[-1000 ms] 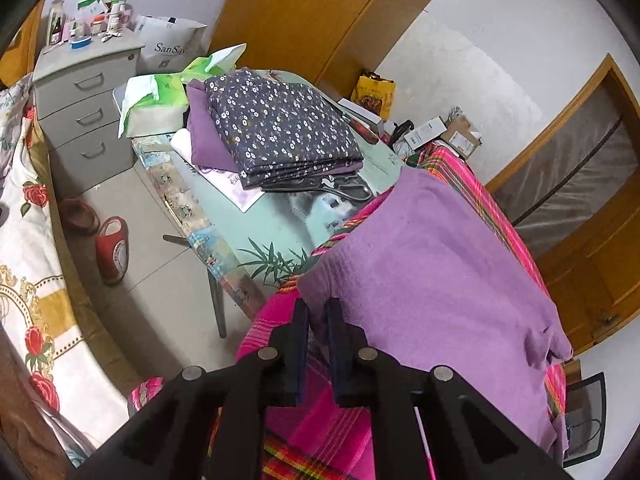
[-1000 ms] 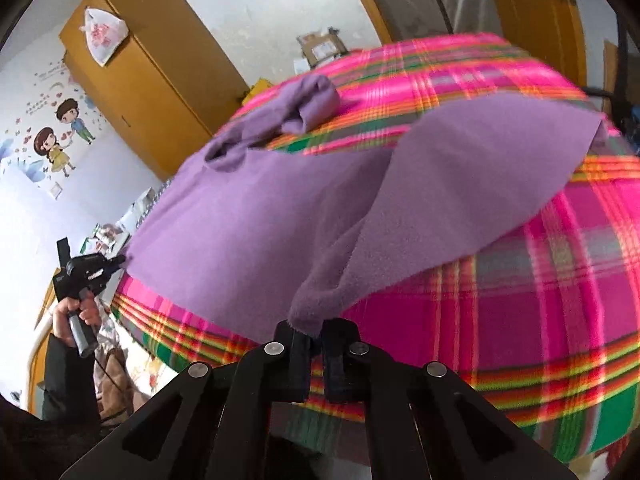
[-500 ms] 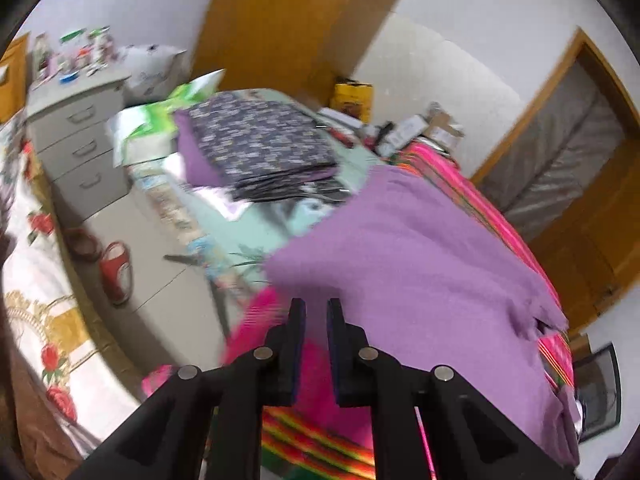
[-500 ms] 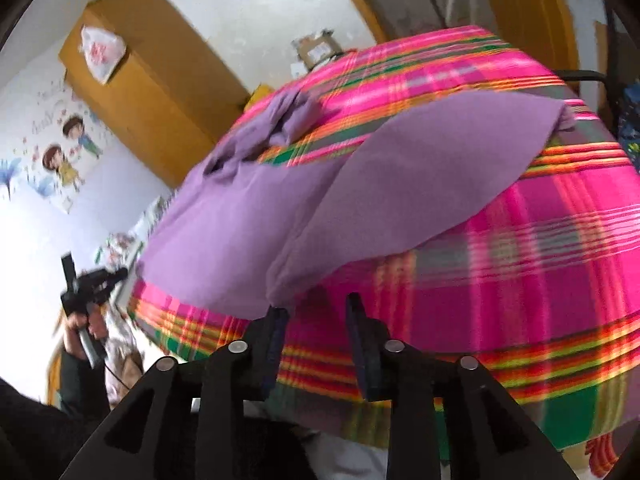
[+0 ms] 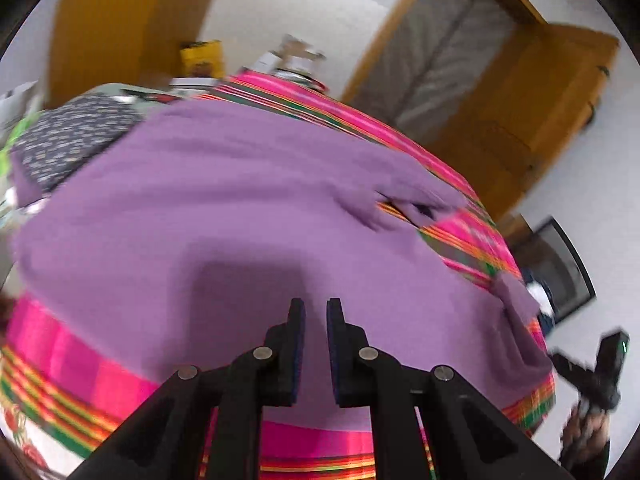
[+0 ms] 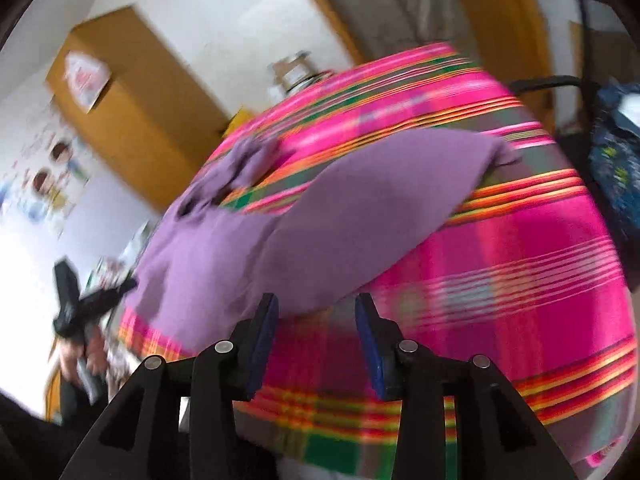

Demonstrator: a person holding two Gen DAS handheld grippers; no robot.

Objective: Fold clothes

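Observation:
A purple garment (image 5: 240,208) lies spread on a pink plaid blanket (image 5: 80,364) over the bed. My left gripper (image 5: 316,308) hovers above its near part, its jaws a narrow gap apart with nothing between them. In the right wrist view the same purple garment (image 6: 340,220) has a flap folded across it, ending just beyond my right gripper (image 6: 316,304). That gripper's jaws are opening wide and hold nothing; the plaid blanket (image 6: 520,260) shows between them. Each view shows the other gripper at its edge: the right gripper (image 5: 600,368) and the left gripper (image 6: 80,304).
A stack of folded clothes with a dark floral piece (image 5: 68,140) on top sits on a table at the far left. A wooden wardrobe (image 6: 132,100) and a door (image 5: 520,120) stand behind the bed. A dark bag (image 6: 616,160) lies at the bed's right.
My right gripper let go of the purple flap and opened; the flap now lies on the bed. My left gripper swung right, from the bed's corner to over the garment.

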